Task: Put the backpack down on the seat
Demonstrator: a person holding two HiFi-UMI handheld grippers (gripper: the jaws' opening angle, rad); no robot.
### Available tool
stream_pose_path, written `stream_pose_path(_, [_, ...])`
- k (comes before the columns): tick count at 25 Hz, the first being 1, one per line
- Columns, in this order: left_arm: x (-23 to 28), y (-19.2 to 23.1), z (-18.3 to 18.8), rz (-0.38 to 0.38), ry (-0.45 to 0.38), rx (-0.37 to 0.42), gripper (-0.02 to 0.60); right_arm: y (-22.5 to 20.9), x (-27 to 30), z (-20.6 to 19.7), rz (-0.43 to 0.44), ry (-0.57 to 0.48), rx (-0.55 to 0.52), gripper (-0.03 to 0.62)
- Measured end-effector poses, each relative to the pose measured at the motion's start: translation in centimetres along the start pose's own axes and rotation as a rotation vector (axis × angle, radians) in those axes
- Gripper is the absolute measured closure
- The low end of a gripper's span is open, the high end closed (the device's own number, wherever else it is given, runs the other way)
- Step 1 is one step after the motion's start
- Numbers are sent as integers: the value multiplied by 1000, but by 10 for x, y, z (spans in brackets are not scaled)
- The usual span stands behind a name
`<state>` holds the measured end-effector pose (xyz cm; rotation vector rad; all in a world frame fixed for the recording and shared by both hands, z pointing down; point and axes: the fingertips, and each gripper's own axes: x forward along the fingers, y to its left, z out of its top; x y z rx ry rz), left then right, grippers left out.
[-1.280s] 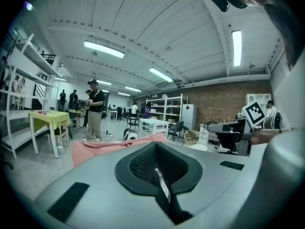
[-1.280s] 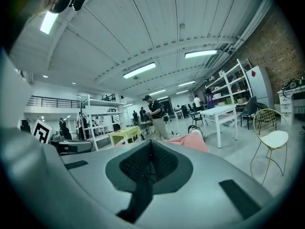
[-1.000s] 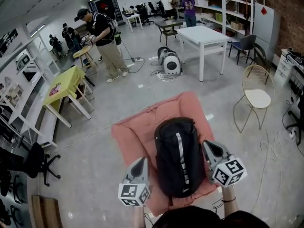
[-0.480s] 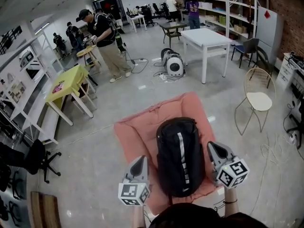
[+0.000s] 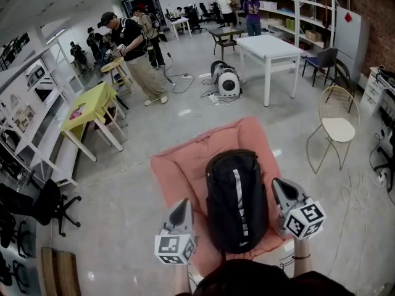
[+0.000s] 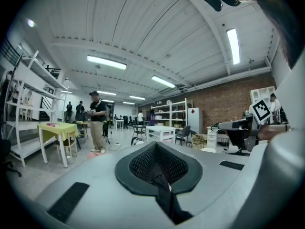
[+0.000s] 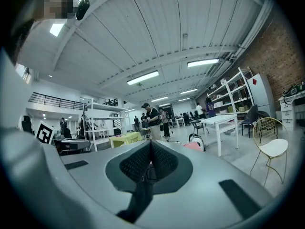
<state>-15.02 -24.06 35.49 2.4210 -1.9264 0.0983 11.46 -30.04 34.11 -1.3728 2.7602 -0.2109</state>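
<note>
A black backpack (image 5: 237, 208) with a grey stripe hangs between my two grippers, over a pink cushion seat (image 5: 182, 165) on the floor. My left gripper (image 5: 181, 203) is at its left side and my right gripper (image 5: 276, 182) at its right, both pointing forward and up. In the left gripper view the left gripper (image 6: 156, 148) has its jaws together, with a black strap (image 6: 167, 202) running out of them toward the camera. The right gripper (image 7: 151, 147) looks the same in its own view, with its jaws on a black strap (image 7: 138, 199). The backpack's near end is hidden by my head.
A white table (image 5: 271, 45) and a grey machine (image 5: 225, 82) stand beyond the cushion. A wire chair (image 5: 336, 125) is at the right and a yellow table (image 5: 86, 106) at the left. A person (image 5: 133, 48) stands near stools; a black office chair (image 5: 37, 205) is at far left.
The backpack and both grippers have drifted slightly right and lower in the head view. Both grips look unchanged.
</note>
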Motion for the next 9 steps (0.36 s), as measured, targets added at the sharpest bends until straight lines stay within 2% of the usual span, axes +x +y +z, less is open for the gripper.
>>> stream_pose_path(9, [-7, 3, 0, 1, -11, 7, 568, -3, -3, -5, -15, -13, 3, 582])
